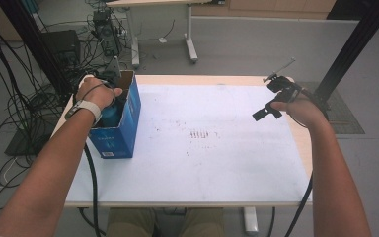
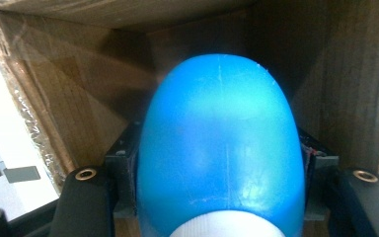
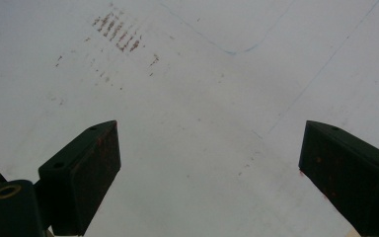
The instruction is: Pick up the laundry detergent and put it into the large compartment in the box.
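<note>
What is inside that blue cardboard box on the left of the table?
A rounded blue bottle with a white cap sits inside the blue box, clamped between the jaws of the left gripper. The box floor beneath is covered by the bottle, so anything under it is hidden.

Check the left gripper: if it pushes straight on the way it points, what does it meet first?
Probably the brown corrugated inner wall of the blue cardboard box. The left gripper has its jaws shut on a rounded blue plastic bottle, which leads and would touch first; the gap is hard to judge.
</note>
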`<action>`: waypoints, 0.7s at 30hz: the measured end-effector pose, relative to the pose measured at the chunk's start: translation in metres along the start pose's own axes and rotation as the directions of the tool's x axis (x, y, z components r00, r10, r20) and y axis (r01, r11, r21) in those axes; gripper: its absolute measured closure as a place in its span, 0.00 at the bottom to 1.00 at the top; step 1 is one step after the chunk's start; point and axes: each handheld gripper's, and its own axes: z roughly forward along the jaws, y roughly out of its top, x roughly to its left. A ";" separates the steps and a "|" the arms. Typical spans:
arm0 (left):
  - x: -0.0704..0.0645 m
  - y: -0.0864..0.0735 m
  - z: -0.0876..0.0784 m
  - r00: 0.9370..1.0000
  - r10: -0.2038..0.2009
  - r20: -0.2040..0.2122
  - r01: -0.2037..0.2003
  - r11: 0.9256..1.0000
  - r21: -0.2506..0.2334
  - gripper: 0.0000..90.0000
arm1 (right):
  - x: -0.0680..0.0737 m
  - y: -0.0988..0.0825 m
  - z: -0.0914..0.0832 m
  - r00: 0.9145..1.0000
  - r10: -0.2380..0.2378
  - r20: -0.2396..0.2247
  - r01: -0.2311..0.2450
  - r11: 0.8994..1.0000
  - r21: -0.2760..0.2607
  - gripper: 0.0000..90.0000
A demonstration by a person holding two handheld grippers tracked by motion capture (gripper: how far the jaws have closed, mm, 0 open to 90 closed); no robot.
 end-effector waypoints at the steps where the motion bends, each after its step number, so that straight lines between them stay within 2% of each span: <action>1: 0.000 0.000 0.000 1.000 0.000 -0.001 0.000 1.000 0.000 0.41 | 0.000 0.000 0.000 1.000 0.000 0.000 0.000 1.000 0.000 0.10; 21: 0.002 -0.002 0.002 1.000 -0.003 0.006 0.003 1.000 -0.004 0.42 | -0.001 -0.003 -0.001 1.000 0.001 0.001 -0.001 1.000 -0.003 0.10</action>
